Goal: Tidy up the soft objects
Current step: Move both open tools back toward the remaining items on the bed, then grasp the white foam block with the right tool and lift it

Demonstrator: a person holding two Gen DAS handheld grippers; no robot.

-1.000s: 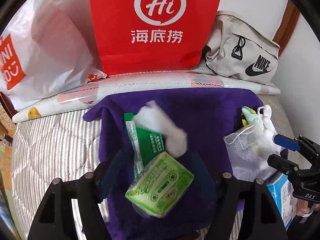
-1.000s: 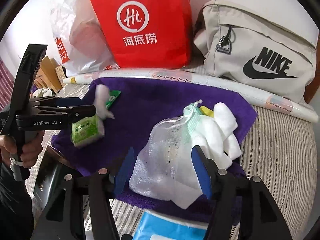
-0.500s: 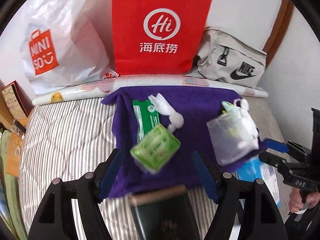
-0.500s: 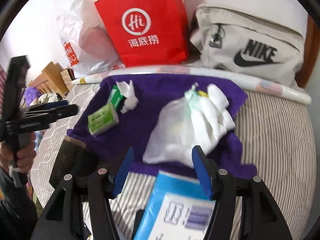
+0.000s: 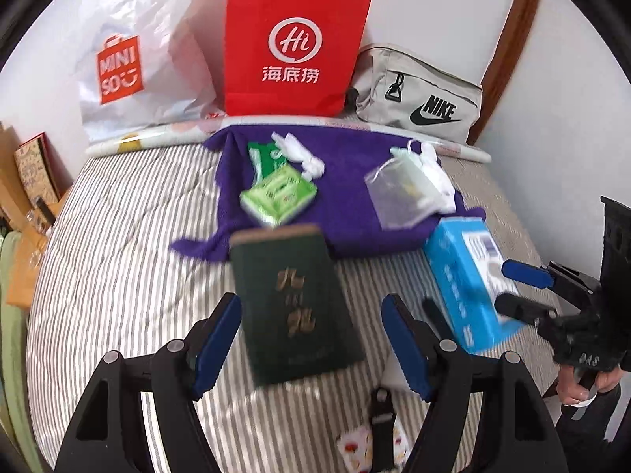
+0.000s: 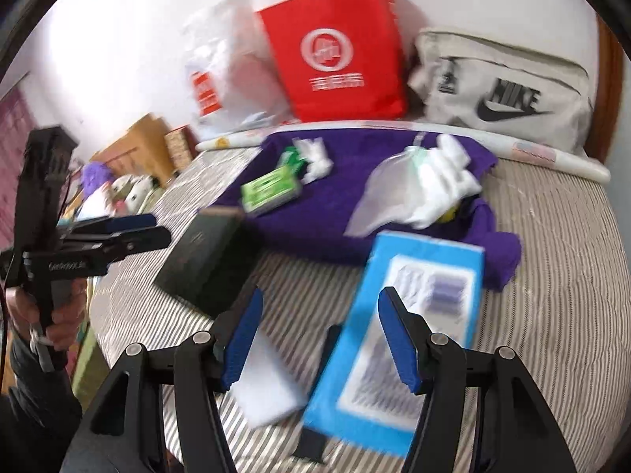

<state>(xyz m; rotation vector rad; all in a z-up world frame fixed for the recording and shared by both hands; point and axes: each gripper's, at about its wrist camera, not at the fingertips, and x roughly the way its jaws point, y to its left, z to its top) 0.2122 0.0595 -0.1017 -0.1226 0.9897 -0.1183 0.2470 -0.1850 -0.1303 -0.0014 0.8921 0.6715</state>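
A striped bed (image 5: pixel 118 260) carries a purple towel (image 5: pixel 347 181) spread near its far side, and the soft things lie on that towel. On its left part sit a light green tissue pack (image 5: pixel 278 197), a darker green packet (image 5: pixel 268 157) just behind it, and a crumpled white tissue (image 5: pixel 303 153) touching the packet's right edge. On the towel's right part lies a clear mesh pouch (image 5: pixel 398 193) with a bundle of white cloth (image 5: pixel 435 181) against its far side. In front of the towel, on the bare stripes, a dark green book (image 5: pixel 295 303) lies with its far end touching or overlapping the towel's front edge, and a blue tissue box (image 5: pixel 465 276) lies to the right of it, just off the towel's corner. Along the wall behind stand a white Miniso bag (image 5: pixel 134 67), a red paper bag (image 5: pixel 292 47) and a grey Nike pouch (image 5: pixel 422 90). The left tool (image 5: pixel 311 335) hovers over the book with its blue pads spread wide to either side of it, gripping nothing. The right tool (image 6: pixel 317 339) hangs over the near end of the blue box, its pads apart and not pressing on anything; the right wrist view is blurred. Each tool also shows in the other's view, held by a hand (image 6: pixel 59 315) at the edge of the bed.
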